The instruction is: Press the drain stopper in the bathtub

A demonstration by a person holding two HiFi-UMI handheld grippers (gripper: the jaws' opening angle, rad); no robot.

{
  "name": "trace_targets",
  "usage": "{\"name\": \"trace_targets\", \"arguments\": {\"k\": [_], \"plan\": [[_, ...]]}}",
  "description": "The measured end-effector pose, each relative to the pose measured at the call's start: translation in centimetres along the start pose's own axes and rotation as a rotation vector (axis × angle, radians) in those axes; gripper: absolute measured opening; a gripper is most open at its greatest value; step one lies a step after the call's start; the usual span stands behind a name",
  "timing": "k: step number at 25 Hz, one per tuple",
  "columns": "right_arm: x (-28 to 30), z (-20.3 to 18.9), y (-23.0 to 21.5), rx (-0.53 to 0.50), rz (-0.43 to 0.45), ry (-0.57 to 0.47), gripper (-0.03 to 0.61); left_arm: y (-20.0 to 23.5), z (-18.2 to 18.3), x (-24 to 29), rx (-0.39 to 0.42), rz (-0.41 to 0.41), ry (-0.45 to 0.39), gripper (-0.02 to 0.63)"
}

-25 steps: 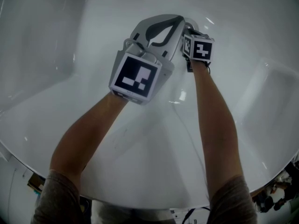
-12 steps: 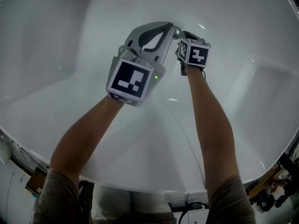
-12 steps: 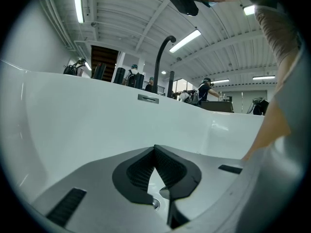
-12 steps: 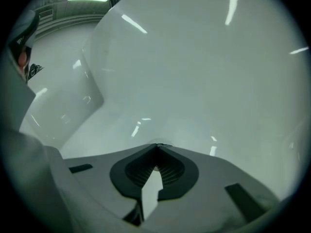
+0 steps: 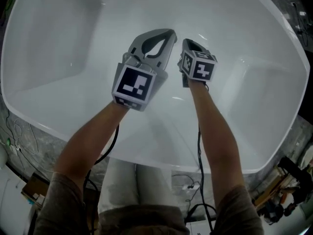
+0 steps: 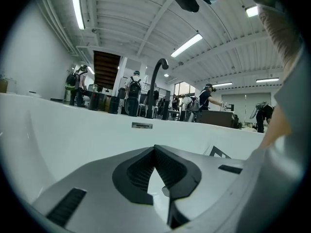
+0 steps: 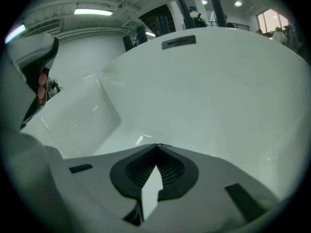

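Both grippers hang side by side over the white bathtub (image 5: 58, 48), in the upper middle of the head view. The left gripper (image 5: 169, 33) has its jaws clenched tip to tip with nothing between them. The right gripper (image 5: 185, 42), just beside it, is likewise clenched and empty. The drain stopper cannot be made out in any view. An overflow slot (image 7: 179, 42) shows on the tub wall.

Beyond you: black gooseneck faucet (image 6: 154, 84), people standing (image 6: 132, 93).
Above you: strip lights (image 6: 186, 45).
Floor, your left: cardboard box (image 5: 33, 189).
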State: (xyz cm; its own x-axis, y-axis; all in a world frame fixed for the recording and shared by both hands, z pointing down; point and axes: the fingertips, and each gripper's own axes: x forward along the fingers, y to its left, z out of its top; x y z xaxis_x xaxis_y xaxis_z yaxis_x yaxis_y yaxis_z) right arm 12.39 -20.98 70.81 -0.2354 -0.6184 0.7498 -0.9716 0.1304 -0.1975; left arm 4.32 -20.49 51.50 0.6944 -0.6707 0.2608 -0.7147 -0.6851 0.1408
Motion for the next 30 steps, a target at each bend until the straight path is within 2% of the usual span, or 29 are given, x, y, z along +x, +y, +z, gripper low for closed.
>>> {"name": "trace_targets", "arguments": {"k": [6, 11, 15, 19, 30], "plan": [[-7.2, 4.3, 2.3, -0.008, 0.026, -0.034, -0.002, -1.9, 6.3, -3.3, 0.003, 0.019, -0.004, 0.002], [-13.5, 7.8, 4.9, -0.044, 0.062, -0.080, -0.002, -3.5, 11.1, -6.0, -0.027, 0.038, -0.024, 0.002], [-19.1, 10.5, 6.8, -0.016, 0.088, -0.134, -0.002, -5.0, 14.8, -8.2, -0.035, 0.049, -0.029, 0.002], [-24.9, 13.2, 8.7, -0.037, 0.094, -0.190, -0.002, -6.2, 18.6, -11.0, -0.039, 0.064, -0.030, 0.003], [-38.1, 17.6, 13.2, -0.026, 0.142, -0.271, -0.002, -11.8, 27.1, -18.1, -0.016, 0.046, -0.037, 0.002]]}}
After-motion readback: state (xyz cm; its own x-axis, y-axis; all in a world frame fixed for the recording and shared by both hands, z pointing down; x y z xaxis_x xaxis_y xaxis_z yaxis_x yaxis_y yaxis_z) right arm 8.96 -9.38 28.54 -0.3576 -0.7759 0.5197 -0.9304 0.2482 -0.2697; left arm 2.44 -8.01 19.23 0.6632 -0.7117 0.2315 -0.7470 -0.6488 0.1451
